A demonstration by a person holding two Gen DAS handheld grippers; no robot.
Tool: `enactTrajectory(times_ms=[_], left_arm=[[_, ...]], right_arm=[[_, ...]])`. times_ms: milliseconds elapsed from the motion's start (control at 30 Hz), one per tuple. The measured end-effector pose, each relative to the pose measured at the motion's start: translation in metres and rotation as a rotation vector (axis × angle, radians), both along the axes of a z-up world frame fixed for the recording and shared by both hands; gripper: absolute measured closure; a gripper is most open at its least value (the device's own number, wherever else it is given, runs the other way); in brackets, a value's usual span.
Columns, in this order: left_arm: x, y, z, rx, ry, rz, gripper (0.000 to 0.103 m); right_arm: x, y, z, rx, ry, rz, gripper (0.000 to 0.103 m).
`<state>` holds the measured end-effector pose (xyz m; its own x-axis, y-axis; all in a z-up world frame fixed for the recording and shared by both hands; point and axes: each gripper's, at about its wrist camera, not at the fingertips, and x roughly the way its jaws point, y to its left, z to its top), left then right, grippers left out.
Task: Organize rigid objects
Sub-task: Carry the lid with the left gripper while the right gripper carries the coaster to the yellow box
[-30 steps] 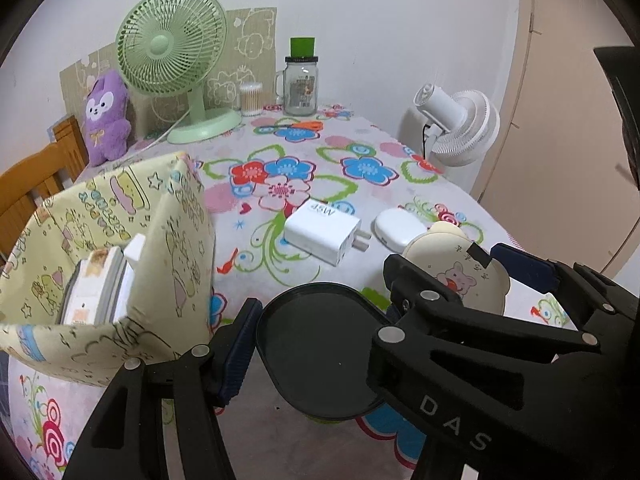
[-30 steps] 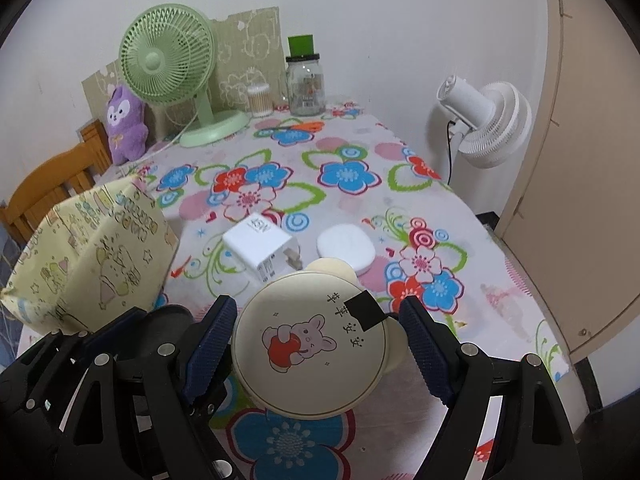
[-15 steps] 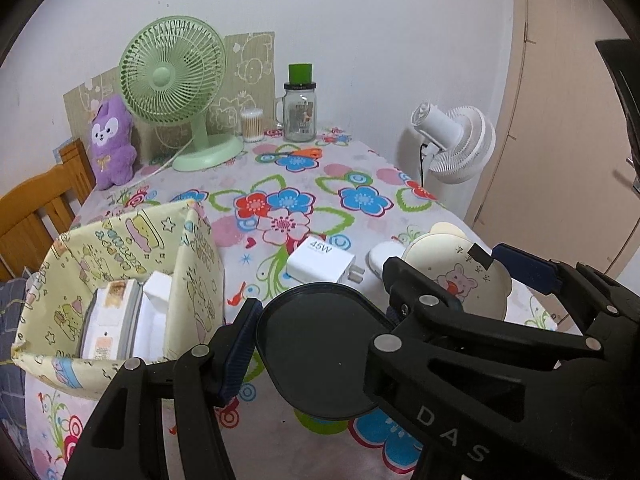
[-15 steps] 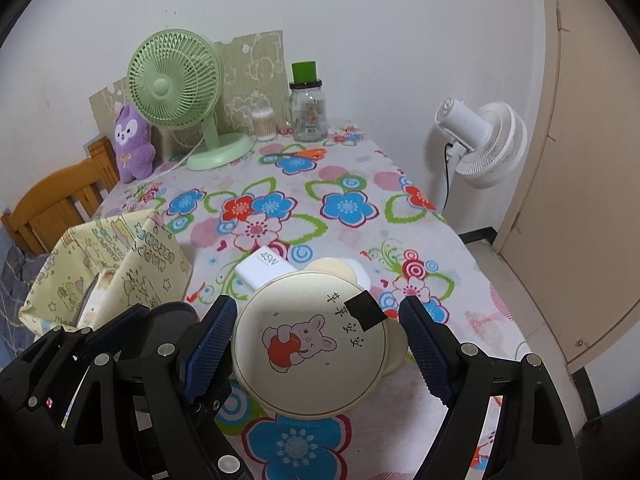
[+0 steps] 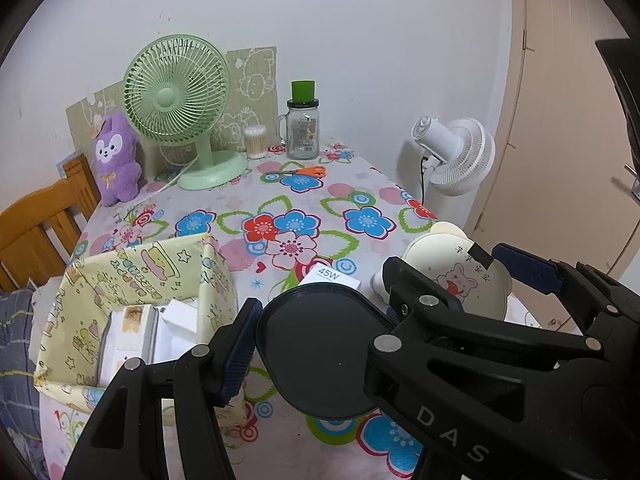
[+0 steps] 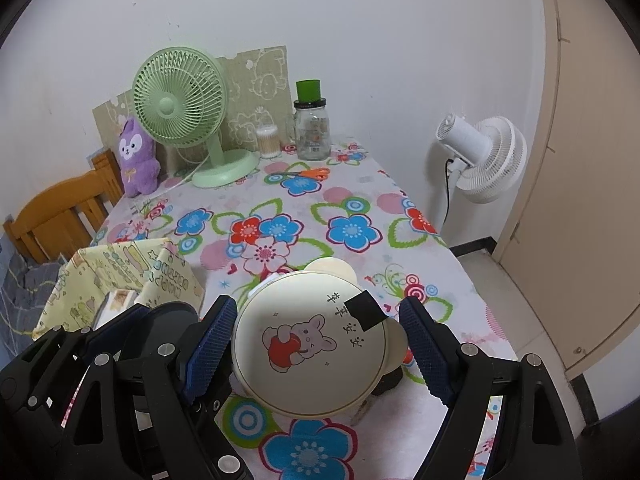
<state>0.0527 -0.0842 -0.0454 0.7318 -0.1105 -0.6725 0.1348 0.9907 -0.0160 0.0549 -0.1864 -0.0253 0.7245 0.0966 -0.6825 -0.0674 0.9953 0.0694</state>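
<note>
The left gripper point(image 5: 320, 344) pinches a dark oval disc point(image 5: 324, 350), just right of the yellow fabric box point(image 5: 132, 276). The right gripper point(image 6: 320, 346) clamps a cream round case point(image 6: 310, 344) with a rabbit picture, further right of the box, above the flowered table point(image 6: 352, 232).

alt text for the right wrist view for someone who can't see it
The right gripper holds a cream round case with a cartoon rabbit above a floral tablecloth. The left gripper, beside it, holds a dark disc near a yellow patterned box. At the back stand a green fan, a purple plush and a glass jar.
</note>
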Motion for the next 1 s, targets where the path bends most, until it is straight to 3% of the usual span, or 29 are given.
enactTrajectory(times_ms=[1000], left_arm=[[0.015,0.063,0.020,0.006,-0.014,0.074,0.037]], right_arm=[[0.020,0.064,0.024,0.002,-0.015,0.072,0.018]])
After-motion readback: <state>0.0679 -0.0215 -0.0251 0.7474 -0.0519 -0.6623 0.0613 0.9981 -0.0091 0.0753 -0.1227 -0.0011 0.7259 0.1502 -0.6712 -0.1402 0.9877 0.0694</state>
